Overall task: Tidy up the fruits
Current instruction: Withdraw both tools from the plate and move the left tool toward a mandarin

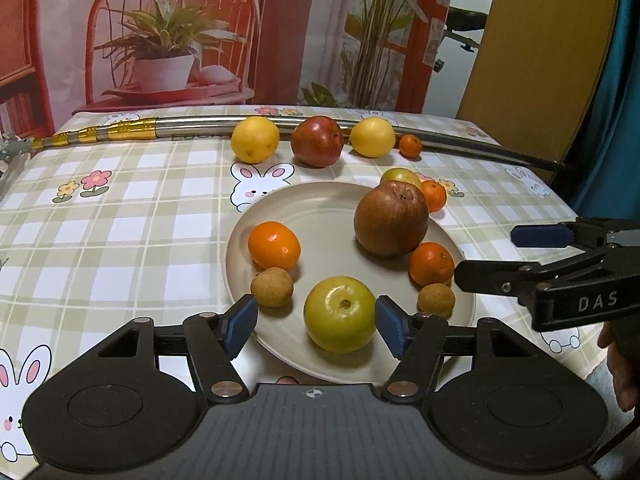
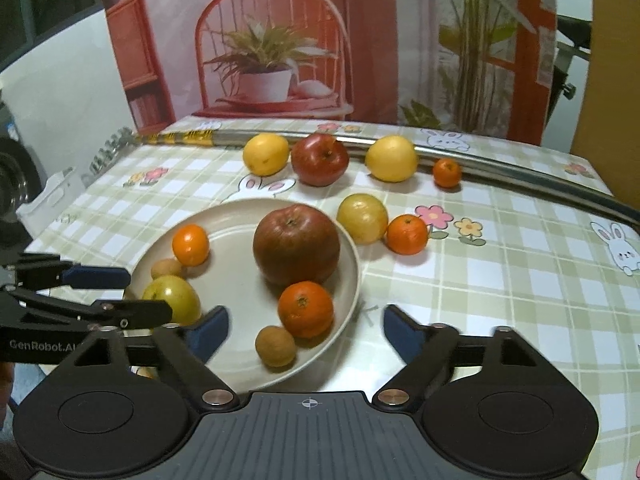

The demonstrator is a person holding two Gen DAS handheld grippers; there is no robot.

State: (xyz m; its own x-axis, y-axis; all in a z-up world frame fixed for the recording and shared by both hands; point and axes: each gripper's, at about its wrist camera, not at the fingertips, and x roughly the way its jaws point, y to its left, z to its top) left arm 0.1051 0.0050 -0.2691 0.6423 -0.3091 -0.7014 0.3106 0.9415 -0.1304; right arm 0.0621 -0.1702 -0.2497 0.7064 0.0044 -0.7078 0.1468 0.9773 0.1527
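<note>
A beige plate [image 1: 320, 216] [image 2: 236, 280] holds a big brown-red apple [image 1: 391, 218] [image 2: 296, 245], a green apple [image 1: 339, 313] [image 2: 173, 298], two mandarins [image 1: 274, 245] [image 1: 431, 263] and two small brown longans [image 1: 272, 286] [image 1: 436, 299]. My left gripper [image 1: 316, 326] is open, its pads either side of the green apple; the right pad looks to touch it. My right gripper [image 2: 306, 330] is open above the plate's near edge, close to a mandarin [image 2: 305, 309] and a longan [image 2: 275, 346].
Two lemons [image 1: 255, 139] [image 1: 372, 137], a red apple [image 1: 317, 141] and a small mandarin [image 1: 410, 146] line up along a metal rod [image 1: 192, 128] at the back. A yellow-green fruit [image 2: 362, 218] and a mandarin [image 2: 407, 234] lie right of the plate.
</note>
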